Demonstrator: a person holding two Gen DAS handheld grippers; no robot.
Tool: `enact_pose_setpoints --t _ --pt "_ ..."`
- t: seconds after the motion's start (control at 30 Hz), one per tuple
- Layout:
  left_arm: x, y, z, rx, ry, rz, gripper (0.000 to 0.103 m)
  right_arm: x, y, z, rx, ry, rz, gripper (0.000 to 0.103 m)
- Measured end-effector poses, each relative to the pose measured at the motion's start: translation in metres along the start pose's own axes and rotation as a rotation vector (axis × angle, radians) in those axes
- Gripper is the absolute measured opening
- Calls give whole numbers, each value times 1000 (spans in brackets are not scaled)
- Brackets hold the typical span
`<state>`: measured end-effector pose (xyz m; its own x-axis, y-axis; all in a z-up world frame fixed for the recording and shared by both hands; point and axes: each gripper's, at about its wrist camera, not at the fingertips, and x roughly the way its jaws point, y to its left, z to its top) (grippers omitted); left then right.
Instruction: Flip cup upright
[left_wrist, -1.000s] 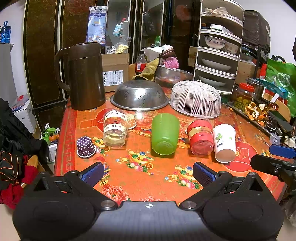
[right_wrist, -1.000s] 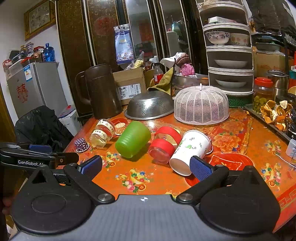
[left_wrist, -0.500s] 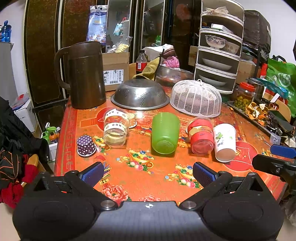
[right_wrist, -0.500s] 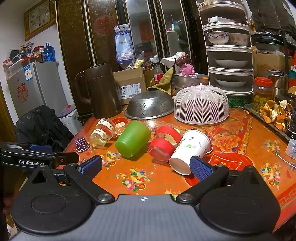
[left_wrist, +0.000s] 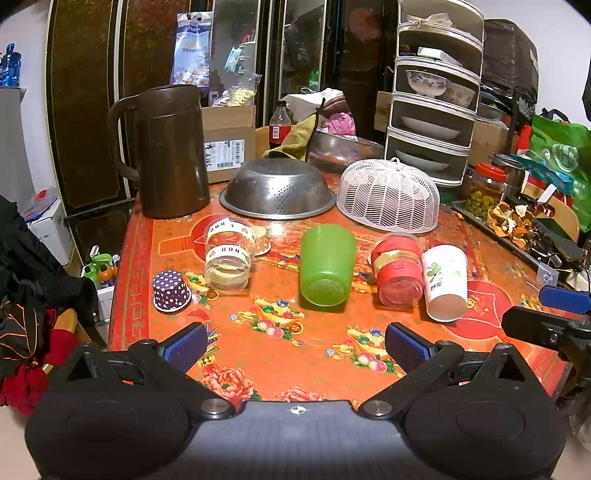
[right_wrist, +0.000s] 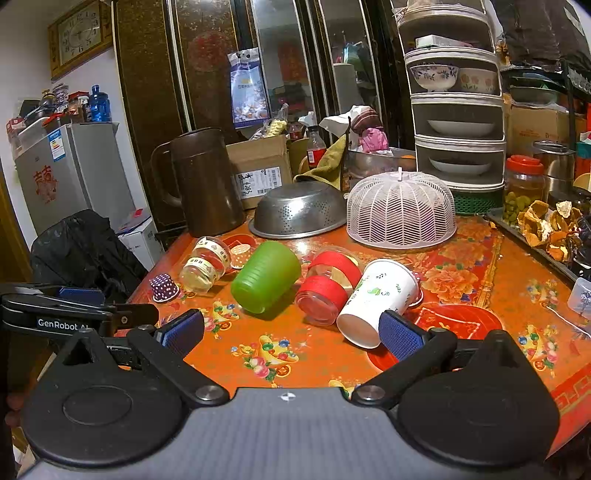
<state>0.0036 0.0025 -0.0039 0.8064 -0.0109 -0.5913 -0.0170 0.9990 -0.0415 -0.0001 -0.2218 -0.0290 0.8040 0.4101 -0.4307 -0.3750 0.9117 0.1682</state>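
Observation:
Several cups lie on their sides in a row on the orange patterned table (left_wrist: 280, 350): a clear cup with a white band (left_wrist: 227, 254), a green cup (left_wrist: 327, 269), a clear cup with red bands (left_wrist: 399, 273) and a white paper cup with green leaves (left_wrist: 443, 282). A small purple dotted cup (left_wrist: 170, 290) stands upside down at the left. The right wrist view shows the same row: green cup (right_wrist: 266, 277), red-banded cup (right_wrist: 328, 288), white cup (right_wrist: 376, 299). My left gripper (left_wrist: 295, 345) is open and empty near the table's front edge. My right gripper (right_wrist: 288, 334) is open and empty, its right finger (right_wrist: 399, 334) just in front of the white cup.
Behind the cups stand a brown jug (left_wrist: 170, 151), an upturned steel colander (left_wrist: 277, 188) and a white mesh food cover (left_wrist: 389, 195). A tiered dish rack (left_wrist: 432, 96) and a tray of peels (left_wrist: 517, 225) sit at the right. A fridge (right_wrist: 70, 173) stands left.

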Motion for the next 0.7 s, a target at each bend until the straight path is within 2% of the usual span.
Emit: enact_pose_setpoints --t 0.7 --pt "1 -5 0 6 12 1 103 -3 -4 -2 3 5 -1 102"
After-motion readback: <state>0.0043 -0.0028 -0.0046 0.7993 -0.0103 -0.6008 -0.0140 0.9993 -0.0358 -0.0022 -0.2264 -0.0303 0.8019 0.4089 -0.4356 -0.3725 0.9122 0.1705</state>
